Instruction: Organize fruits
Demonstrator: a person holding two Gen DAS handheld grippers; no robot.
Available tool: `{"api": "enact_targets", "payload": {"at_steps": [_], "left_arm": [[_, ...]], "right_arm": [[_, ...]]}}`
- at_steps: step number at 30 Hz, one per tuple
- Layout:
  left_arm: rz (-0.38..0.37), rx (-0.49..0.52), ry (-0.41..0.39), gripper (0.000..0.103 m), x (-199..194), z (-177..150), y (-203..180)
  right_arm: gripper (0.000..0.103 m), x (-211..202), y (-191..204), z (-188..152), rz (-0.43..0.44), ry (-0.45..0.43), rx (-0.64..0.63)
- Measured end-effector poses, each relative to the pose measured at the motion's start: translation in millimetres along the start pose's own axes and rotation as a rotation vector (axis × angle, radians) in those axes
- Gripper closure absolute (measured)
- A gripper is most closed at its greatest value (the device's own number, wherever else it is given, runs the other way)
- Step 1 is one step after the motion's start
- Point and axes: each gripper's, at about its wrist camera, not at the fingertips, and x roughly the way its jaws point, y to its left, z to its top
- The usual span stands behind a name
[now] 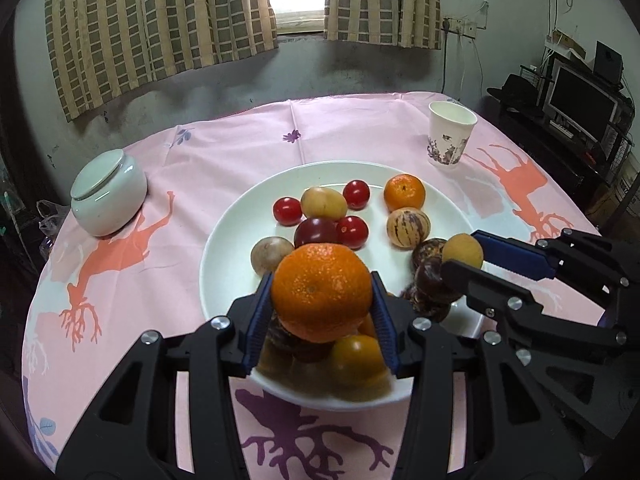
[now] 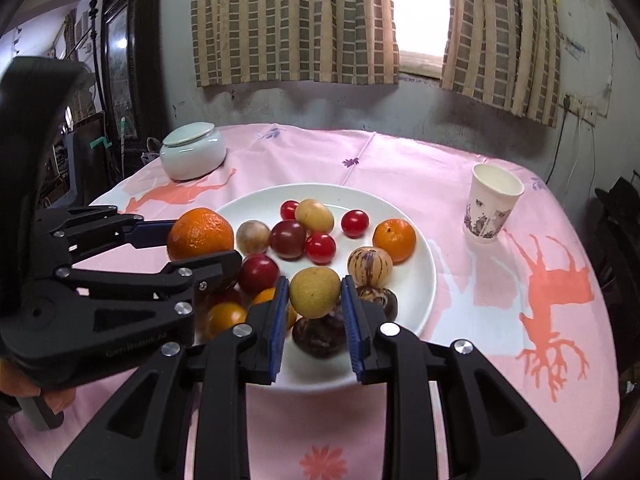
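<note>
A white plate (image 1: 224,240) holds several fruits: cherry tomatoes (image 1: 287,211), a small orange (image 1: 404,192), a striped melon-like fruit (image 1: 408,227), dark fruits and yellow ones. My left gripper (image 1: 322,292) is shut on a large orange (image 1: 322,290), held above the plate's near edge. My right gripper (image 2: 315,296) is shut on a yellow round fruit (image 2: 315,291), held above the plate's near part. The right gripper also shows in the left wrist view (image 1: 468,254), and the left gripper in the right wrist view (image 2: 200,246).
A pink tablecloth (image 1: 240,148) covers the round table. A lidded white jar (image 1: 108,192) stands at the left. A paper cup (image 1: 450,134) stands at the back right. Curtains and a window are behind; shelves with electronics are at the far right.
</note>
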Motion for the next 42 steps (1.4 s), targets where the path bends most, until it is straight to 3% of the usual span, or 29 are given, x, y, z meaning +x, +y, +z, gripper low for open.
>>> {"api": "enact_targets", "payload": {"at_steps": [1,3,5,14,19,27,29,37,42], "left_arm": [[0.015,-0.001,-0.010,0.052,2.6,2.4,0.4],[0.053,-0.014,-0.028,0.025,4.8,5.3,3.6],[0.042,-0.050,-0.052,0.016,1.8,6.7,10.1],[0.037,-0.060,-0.010,0.011,-7.8,-8.8,12.8],[0.025,-0.053,-0.001,0.011,-26.4,-28.8,9.7],[0.001,-0.090,-0.018,0.007,-67.9,-63.0,10.9],[0.008,-0.109,-0.035,0.002,-78.0,-70.1,12.7],[-0.025,-0.143,-0.050,0.002,-102.9,-92.9,16.3],[0.030,-0.110,-0.085,0.002,-107.7,-103.6,10.5]], "right_arm": [[0.076,7.5,-4.0,2.7,-0.012,0.001,0.014],[0.075,19.0,-10.3,6.5,-0.043,0.013,0.032],[0.075,23.6,-14.9,8.5,-0.087,0.021,0.048],[0.073,7.4,-12.3,-4.6,-0.058,0.032,0.027],[0.055,-17.1,-0.6,-18.8,-0.081,0.024,0.011],[0.046,-59.8,9.8,-43.2,-0.111,0.004,0.039],[0.046,-68.2,11.4,-48.3,-0.124,0.003,0.049],[0.046,-84.7,25.5,-71.6,-0.125,0.003,0.081],[0.046,-82.8,29.7,-78.6,-0.112,0.009,0.081]]}}
